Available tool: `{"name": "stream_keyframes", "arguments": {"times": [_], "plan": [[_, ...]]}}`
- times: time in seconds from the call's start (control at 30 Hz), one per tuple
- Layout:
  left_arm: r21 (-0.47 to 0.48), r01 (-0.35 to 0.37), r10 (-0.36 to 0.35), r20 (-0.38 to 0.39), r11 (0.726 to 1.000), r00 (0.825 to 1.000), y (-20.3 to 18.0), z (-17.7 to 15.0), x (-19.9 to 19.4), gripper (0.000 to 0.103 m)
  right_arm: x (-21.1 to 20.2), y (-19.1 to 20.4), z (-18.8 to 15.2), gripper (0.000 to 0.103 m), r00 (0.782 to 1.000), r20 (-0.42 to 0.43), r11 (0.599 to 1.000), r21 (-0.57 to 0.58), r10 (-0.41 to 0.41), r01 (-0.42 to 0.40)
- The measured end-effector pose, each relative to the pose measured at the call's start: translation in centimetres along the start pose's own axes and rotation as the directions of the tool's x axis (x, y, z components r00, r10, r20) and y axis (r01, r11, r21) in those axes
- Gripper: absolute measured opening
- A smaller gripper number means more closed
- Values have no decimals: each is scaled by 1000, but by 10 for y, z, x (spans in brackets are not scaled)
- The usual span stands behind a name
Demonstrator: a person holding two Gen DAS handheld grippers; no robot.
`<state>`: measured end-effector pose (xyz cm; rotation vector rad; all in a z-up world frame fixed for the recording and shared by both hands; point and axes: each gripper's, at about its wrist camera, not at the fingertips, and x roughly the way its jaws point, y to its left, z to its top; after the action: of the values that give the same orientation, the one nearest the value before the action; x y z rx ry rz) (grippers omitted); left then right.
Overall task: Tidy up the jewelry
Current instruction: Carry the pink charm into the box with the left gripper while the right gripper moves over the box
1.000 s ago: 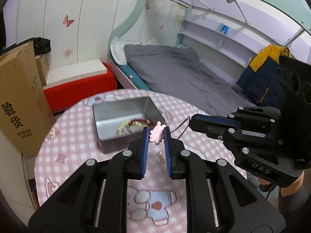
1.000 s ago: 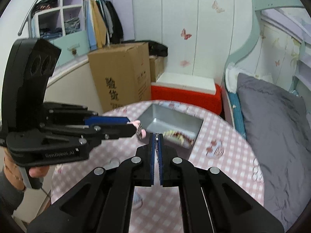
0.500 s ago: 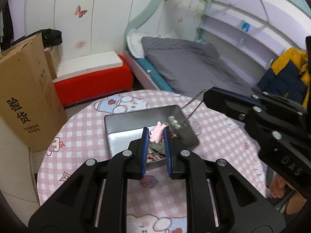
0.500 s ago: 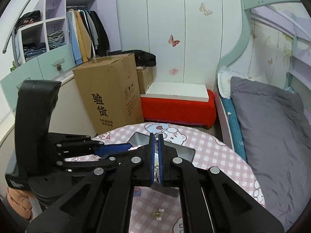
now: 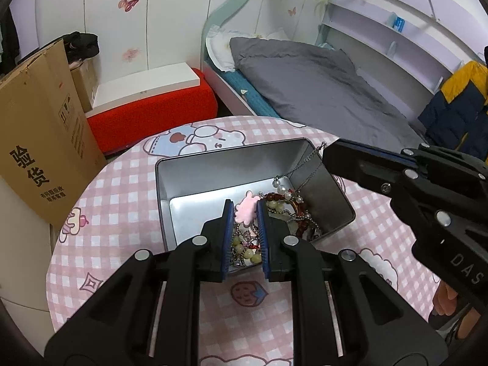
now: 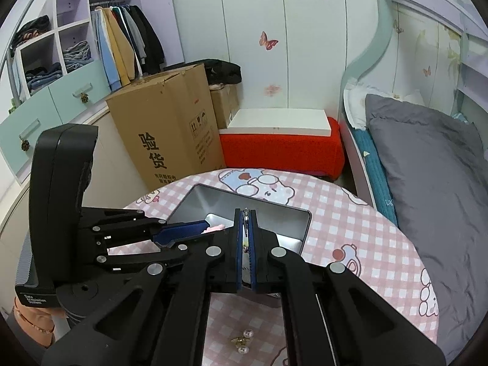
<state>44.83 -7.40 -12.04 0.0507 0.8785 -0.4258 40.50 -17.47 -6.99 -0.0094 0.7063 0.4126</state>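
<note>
A silver metal tin (image 5: 213, 164) stands open on the round pink checked table (image 5: 122, 201); it also shows in the right wrist view (image 6: 274, 213). Beaded bracelets and chains (image 5: 292, 210) lie inside. My left gripper (image 5: 245, 209) is shut on a pink charm (image 5: 245, 210) and holds it over the tin. My right gripper (image 6: 245, 213) is shut on a thin silver chain (image 5: 306, 164) whose pearl end hangs into the tin. The left gripper's pads and the charm (image 6: 213, 228) show at the tin's left side in the right wrist view.
Pearl earrings (image 6: 244, 344) lie on the table near its front edge. A cardboard box (image 6: 170, 128) and a red bench (image 6: 280, 149) stand behind the table. A bed with a grey duvet (image 5: 320, 79) is at the right.
Both grippers have moved forward over the tin and lowered. The pink charm and the chain's pearl end now hang inside the tin above the other jewelry.
</note>
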Motion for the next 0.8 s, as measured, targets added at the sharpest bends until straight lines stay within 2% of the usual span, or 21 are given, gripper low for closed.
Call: {"name": "stream_keyframes", "arguments": {"times": [0.27, 0.3, 0.33, 0.37, 0.4, 0.8], "plan": [[-2, -14, 14, 0, 1000, 1000, -2, 0, 1, 19, 4, -4, -2, 2, 1000, -17, 1000, 14, 2, -2], [-1, -14, 14, -1, 1000, 1000, -2, 0, 1, 22, 4, -4, -3, 2, 1000, -18, 1000, 17, 2, -1], [-2, -16, 16, 1, 1000, 1000, -3, 0, 0, 35, 4, -5, -3, 2, 1000, -20, 1000, 20, 1, -1], [-7, -20, 21, 11, 1000, 1000, -2, -1, -3, 53, 5, -6, -3, 2, 1000, -20, 1000, 24, 2, -1], [-12, -24, 24, 27, 1000, 999, -1, -1, -6, 56, 5, -7, -3, 2, 1000, -21, 1000, 30, 3, -3], [-16, -20, 21, 54, 1000, 998, 0, -4, -28, 56, -6, -13, -1, 5, 1000, -8, 997, 72, 14, -14]]}}
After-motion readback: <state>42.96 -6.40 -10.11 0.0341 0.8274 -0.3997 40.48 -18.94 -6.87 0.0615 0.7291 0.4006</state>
